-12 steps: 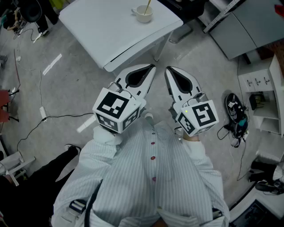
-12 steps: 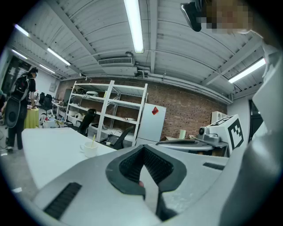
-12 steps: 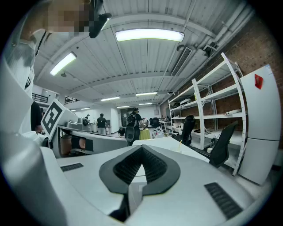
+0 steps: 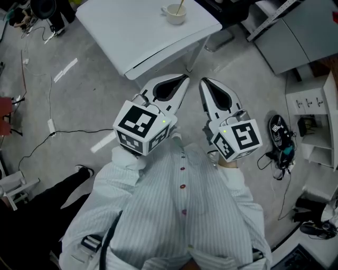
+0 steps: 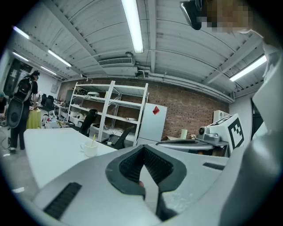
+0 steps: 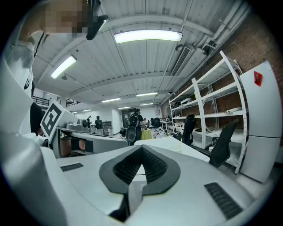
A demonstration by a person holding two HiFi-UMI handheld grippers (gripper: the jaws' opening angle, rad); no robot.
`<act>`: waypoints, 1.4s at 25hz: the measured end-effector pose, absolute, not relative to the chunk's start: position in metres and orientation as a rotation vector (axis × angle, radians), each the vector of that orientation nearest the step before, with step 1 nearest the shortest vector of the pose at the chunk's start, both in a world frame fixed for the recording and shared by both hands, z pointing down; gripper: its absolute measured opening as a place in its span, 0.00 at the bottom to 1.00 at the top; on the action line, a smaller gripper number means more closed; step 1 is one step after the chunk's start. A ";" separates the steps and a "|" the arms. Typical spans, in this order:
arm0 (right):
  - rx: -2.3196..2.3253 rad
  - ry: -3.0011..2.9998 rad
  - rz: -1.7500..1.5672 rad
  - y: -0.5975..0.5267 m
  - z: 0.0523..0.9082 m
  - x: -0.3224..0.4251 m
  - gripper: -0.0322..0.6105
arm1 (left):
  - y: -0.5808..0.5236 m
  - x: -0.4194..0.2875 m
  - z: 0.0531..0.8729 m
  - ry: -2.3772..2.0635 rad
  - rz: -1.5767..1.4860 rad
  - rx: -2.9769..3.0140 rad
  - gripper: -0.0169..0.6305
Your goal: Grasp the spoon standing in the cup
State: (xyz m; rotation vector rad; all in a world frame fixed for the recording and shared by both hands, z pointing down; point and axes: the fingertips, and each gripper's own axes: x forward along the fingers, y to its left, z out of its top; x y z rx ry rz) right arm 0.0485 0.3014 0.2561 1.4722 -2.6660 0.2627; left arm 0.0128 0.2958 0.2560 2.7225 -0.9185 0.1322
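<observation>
Fluorescent tubes (image 5: 132, 26) overhead are lighting the room brightly and evenly, and one long ceiling lamp (image 6: 148, 36) is glaring almost pure white in the right gripper view. In the head view the white desk (image 4: 132, 31) is reflecting this light so strongly that the pale cup (image 4: 175, 14) is standing out only weakly, while the grey floor (image 4: 79, 105) is carrying soft, faint shadows. Both gripper views are bowing straight lines such as the shelving (image 5: 110, 110) and darkening into black corners.

Pale striped shirt (image 4: 158, 221), red buttons (image 4: 182, 186)
</observation>
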 end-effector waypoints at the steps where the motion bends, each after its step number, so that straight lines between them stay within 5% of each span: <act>1: 1.469 -2.669 0.264 0.303 0.256 0.050 0.06 | 0.297 0.014 0.256 -0.922 0.135 2.723 0.04; 20: 1.390 -2.691 0.317 0.314 0.278 0.075 0.06 | 0.308 0.020 0.273 -1.048 0.105 2.650 0.04; 35: 1.343 -2.669 0.338 0.171 0.289 0.059 0.06 | 0.164 0.006 0.288 -1.045 0.111 2.613 0.04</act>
